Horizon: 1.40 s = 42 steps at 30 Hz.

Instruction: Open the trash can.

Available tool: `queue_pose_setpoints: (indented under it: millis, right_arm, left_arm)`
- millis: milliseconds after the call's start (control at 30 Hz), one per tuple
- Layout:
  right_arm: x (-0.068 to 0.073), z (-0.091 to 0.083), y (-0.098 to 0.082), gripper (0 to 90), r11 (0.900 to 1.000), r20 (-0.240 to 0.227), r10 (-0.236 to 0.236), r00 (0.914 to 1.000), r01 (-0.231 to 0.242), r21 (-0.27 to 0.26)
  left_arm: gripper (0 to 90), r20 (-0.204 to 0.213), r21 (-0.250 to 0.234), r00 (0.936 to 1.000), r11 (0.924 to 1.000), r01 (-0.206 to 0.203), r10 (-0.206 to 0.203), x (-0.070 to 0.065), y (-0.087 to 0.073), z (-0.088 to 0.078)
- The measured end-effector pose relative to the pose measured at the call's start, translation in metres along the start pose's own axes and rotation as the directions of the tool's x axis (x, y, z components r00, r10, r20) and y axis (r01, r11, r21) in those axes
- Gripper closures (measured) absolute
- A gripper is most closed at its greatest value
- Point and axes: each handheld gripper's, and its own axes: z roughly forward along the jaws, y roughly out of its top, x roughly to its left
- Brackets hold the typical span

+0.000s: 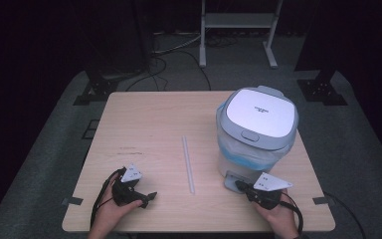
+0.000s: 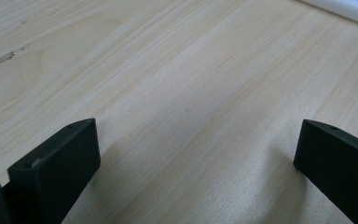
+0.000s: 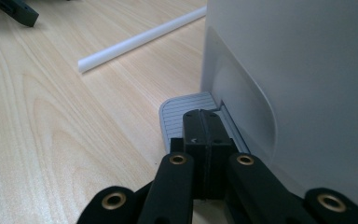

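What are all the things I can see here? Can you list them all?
Table: one, light wood, middle of the room.
Pedal bin: one, white and grey with a blue liner, lid shut, right side of the table.
Pedal: one, grey, ribbed, at the bin's base near the person.
Tube: one, white, thin, lying mid-table.
Stand: one, white, on the floor beyond the table.
Left gripper: one, black, jaws open, over bare table.
Right gripper: one, black, jaws shut, tips over the pedal.
Hands: two, holding the grippers.
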Motion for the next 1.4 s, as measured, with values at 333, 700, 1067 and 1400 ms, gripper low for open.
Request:
queue_pose_setpoints:
  millis: [333, 700, 1067, 1400]
  right_arm:
    - [0.0007, 0.0014, 0.0005, 90.0, 1.0, 0.003, -0.002, 1.0, 0.002, 0.018]
    - [0.0013, 0.0027, 0.001, 90.0, 0.999, 0.003, 0.007, 1.0, -0.007, 0.038]
    - [0.0039, 0.006, 0.002, 90.0, 0.997, 0.019, -0.013, 0.9997, 0.011, 0.078]
    - [0.0041, 0.0069, 0.0024, 90.0, 0.996, 0.021, -0.012, 0.9997, 0.01, 0.09]
  left_arm:
    - [0.0, 0.0, 0.0, 1.0, 1.0, 0.001, -0.001, 0.0, 0.0, 0.0]
    - [0.0, -0.003, -0.001, 1.0, 1.0, 0.003, -0.003, 0.0001, 0.0001, 0.0001]
    - [0.0, -0.009, 0.0, 0.9999, 1.0, 0.007, -0.007, 0.0003, 0.0003, 0.0003]
    - [0.0, -0.014, 0.0, 0.9998, 0.9999, 0.012, -0.012, 0.0004, 0.002, 0.002]
